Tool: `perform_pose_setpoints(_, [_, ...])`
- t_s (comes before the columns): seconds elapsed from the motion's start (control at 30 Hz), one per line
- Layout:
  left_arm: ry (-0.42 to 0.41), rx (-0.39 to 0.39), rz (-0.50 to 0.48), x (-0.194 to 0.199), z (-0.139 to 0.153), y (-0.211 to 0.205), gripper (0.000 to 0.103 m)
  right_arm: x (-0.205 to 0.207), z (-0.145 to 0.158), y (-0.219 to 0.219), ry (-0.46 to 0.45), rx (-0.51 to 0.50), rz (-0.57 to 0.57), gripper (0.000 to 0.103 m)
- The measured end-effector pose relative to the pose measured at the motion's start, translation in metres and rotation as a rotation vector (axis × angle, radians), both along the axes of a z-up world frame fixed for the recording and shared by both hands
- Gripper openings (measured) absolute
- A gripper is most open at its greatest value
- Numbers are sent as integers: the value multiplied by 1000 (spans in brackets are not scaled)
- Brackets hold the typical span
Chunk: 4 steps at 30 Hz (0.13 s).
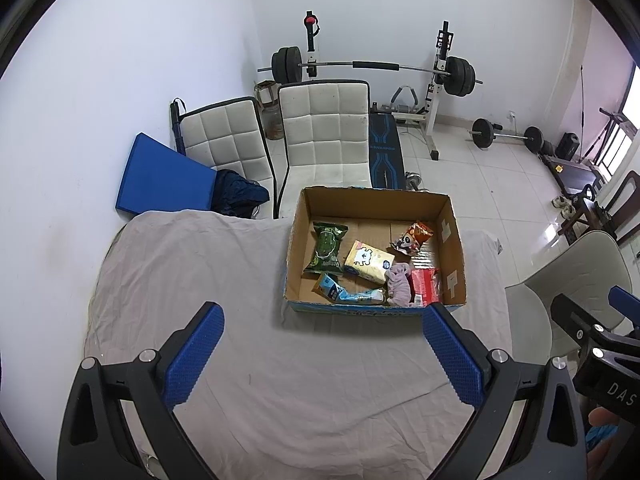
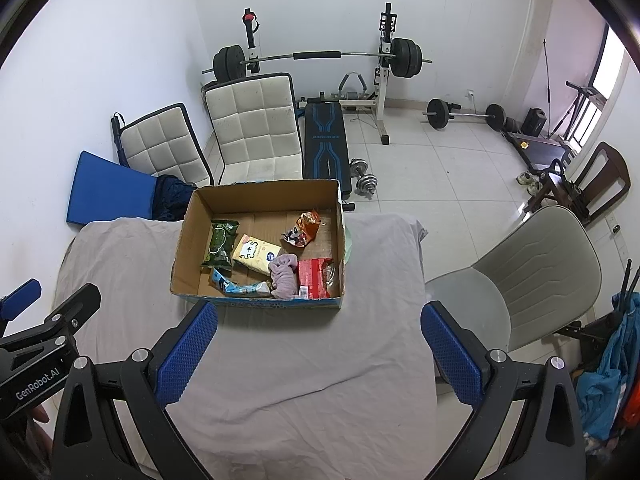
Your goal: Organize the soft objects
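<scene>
An open cardboard box (image 1: 454, 236) (image 2: 188, 232) stands on the grey-clothed table (image 1: 192, 280) (image 2: 132, 264). Inside lie a green snack bag (image 1: 326, 247) (image 2: 220, 243), a yellow tissue pack (image 1: 368, 262) (image 2: 256, 255), an orange snack bag (image 1: 414, 237) (image 2: 304, 227), a pink-grey cloth (image 1: 398, 283) (image 2: 285, 276), a red packet (image 1: 426, 286) (image 2: 314, 278) and a blue wrapper (image 1: 344, 291) (image 2: 236, 285). My left gripper (image 1: 322, 322) is open and empty, in front of the box. My right gripper (image 2: 320, 318) is open and empty, at the box's near right side.
Two white padded chairs (image 1: 324, 132) (image 2: 256, 124) stand behind the table, with a blue mat (image 1: 160, 176) (image 2: 108, 192) at the left. A grey chair (image 1: 576, 276) (image 2: 532, 272) is right of the table. A bench press with barbell (image 1: 372, 66) (image 2: 320, 56) and dumbbells (image 2: 364, 180) are on the tiled floor.
</scene>
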State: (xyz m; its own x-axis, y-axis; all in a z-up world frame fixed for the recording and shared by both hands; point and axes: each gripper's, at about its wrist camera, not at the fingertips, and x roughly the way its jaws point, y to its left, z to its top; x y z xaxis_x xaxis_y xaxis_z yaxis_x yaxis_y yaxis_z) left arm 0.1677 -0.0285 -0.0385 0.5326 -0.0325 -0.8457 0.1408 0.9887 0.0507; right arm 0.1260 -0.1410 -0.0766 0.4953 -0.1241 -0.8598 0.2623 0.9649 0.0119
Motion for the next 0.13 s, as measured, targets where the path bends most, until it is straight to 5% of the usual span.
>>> perform_pose_setpoints(0.13, [-3, 1, -2, 0, 1, -1, 102, 0, 2, 0, 0, 0, 0, 103])
